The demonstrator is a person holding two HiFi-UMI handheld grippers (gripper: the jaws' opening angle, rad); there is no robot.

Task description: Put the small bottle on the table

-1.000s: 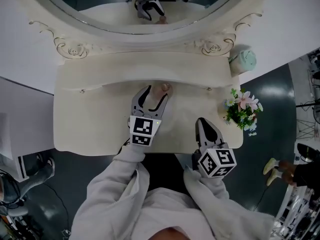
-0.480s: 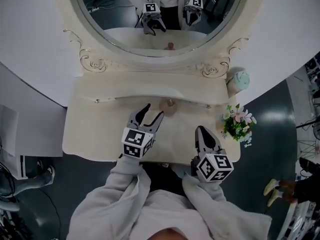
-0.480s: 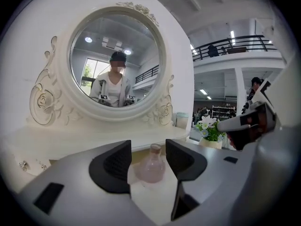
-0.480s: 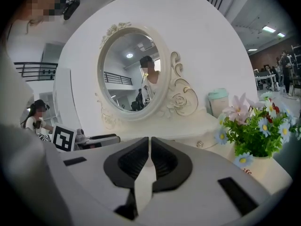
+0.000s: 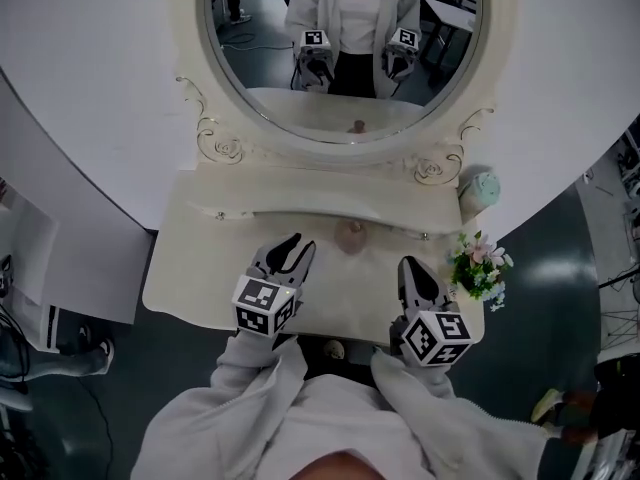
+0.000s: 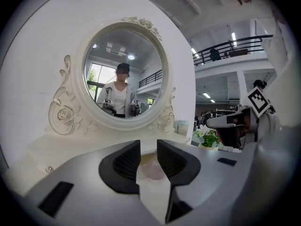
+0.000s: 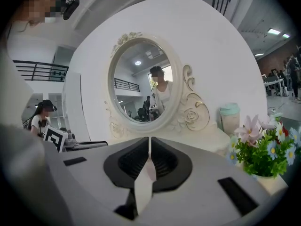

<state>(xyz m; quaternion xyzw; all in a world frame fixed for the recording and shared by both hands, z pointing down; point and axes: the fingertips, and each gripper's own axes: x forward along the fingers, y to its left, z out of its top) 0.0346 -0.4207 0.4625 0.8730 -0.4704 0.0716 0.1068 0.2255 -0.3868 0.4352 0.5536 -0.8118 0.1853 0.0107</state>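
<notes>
The small pinkish bottle (image 5: 351, 236) stands upright on the cream dressing table (image 5: 200, 268), near the back under the mirror shelf. My left gripper (image 5: 290, 248) hovers in front of it and to its left, clear of it. Its jaws have just been closing and stand partly apart with nothing between them. In the left gripper view the bottle (image 6: 153, 169) shows beyond the gap of the left gripper (image 6: 148, 149). My right gripper (image 5: 413, 268) hangs over the table's front right, shut and empty. The right gripper view shows the right gripper (image 7: 149, 147) with its jaws almost touching.
An oval mirror (image 5: 345, 48) in an ornate frame rises behind the table. A mint-lidded jar (image 5: 485, 188) sits on the right end of the shelf. A small pot of flowers (image 5: 478, 268) stands at the table's right edge, close to my right gripper.
Both grippers have drawn back from the bottle toward the table's front and risen. The left jaws have narrowed from wide open. The bottle has stayed where it stood.
</notes>
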